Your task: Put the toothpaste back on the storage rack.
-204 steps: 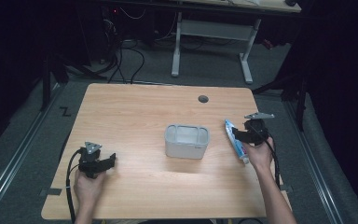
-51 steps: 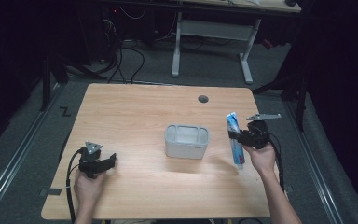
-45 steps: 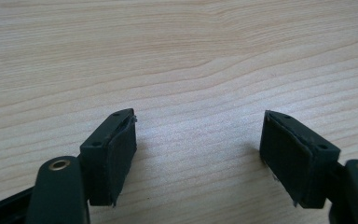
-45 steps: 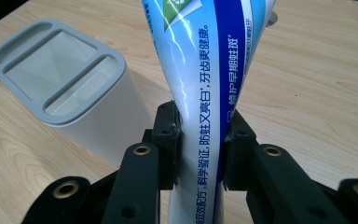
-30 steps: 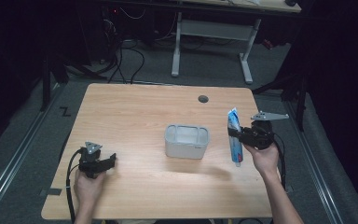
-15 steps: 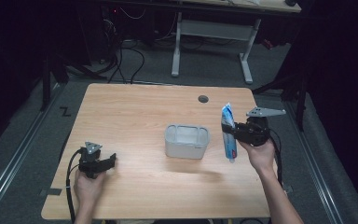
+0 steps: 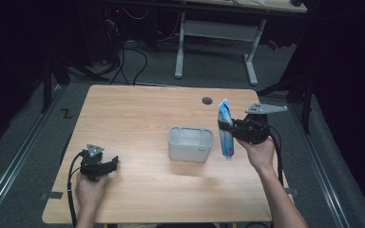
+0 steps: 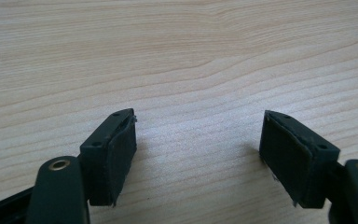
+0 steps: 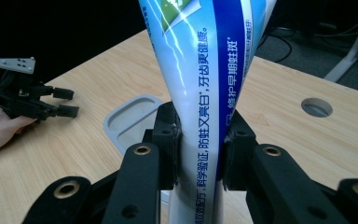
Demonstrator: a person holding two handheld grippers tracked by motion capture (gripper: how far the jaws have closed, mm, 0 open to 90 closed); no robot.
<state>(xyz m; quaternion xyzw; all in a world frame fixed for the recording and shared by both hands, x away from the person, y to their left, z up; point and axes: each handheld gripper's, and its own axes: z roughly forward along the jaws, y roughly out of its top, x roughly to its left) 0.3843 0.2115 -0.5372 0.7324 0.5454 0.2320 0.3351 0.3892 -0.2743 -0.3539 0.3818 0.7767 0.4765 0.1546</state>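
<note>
Now | right tongs (image 7: 224,127) clamp toothpaste tube (image 7: 225,130), lifted nearer tub (image 7: 190,143) | left tongs (image 8: 200,154) wide

Grey tub (image 7: 190,143) on wooden table (image 7: 138,114)

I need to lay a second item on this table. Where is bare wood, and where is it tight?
Bare wood runs along the far edge of the table up to the round cable hole, and between the left gripper and the grey container. It is tight where the right gripper holds the toothpaste tube beside the container.
</note>
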